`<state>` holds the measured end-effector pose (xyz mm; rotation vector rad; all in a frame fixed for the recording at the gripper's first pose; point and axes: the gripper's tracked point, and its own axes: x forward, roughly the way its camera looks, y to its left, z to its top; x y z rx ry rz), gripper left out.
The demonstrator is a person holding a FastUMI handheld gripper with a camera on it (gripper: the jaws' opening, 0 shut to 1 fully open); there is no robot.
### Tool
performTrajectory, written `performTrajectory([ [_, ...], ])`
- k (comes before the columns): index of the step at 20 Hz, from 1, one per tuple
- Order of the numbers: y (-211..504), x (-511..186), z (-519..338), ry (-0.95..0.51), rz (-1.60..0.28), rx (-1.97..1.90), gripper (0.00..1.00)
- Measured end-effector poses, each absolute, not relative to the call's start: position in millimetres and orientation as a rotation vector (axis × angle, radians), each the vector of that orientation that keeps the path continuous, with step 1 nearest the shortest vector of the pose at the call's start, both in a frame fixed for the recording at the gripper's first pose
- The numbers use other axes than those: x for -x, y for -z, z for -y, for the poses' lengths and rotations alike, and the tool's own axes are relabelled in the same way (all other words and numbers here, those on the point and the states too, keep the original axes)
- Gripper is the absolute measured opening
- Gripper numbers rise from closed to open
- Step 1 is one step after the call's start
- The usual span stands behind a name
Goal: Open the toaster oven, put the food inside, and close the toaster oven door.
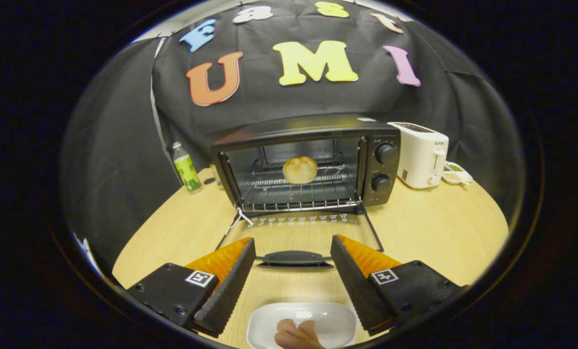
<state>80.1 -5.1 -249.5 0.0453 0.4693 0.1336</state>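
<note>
**Bread roll on the rack, oven door down, gripper spread**

Little writing can be read: the white 2-slot pop-up toaster (pixel 420 154) carries a short dark brand word near its top edge, too small to make out. The clear plastic bottle with a green label (pixel 186 169) shows print that is also too fine to read. Each of the gripper's black finger bases bears a square black-and-white marker tag.

The black toaster oven (pixel 308 162) stands on the round light-wood table (pixel 439 228), its glass door (pixel 298 232) folded fully down and lying flat toward the camera. 2 round knobs sit one above the other on its right panel. Inside, a round golden-brown bread roll (pixel 300 169) rests on the wire rack, about mid-width.

The gripper (pixel 292 271) is spread wide, its 2 ribbed black-and-orange fingers holding nothing. The door's black handle (pixel 294 258) lies between the fingertips, touching neither. The roll sits well beyond the fingers, straight ahead. Nearer than the fingers, a white oval dish (pixel 269 325) rests on the table, a fingertip (pixel 296 334) over its near edge. A small dish (pixel 456 174) sits just beside the toaster.
</note>
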Motion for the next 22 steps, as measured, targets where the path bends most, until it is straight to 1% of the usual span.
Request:
performTrajectory([
  [6,285,-63,-15,-0.122,-0.592,0.003,1.00],
  [11,309,-72,-13,-0.078,-0.675,-0.028,1.00],
  [16,312,-93,-1,-0.032,-0.658,-0.022,1.00],
  [22,309,-94,-2,-0.015,-0.690,-0.026,1.00],
])
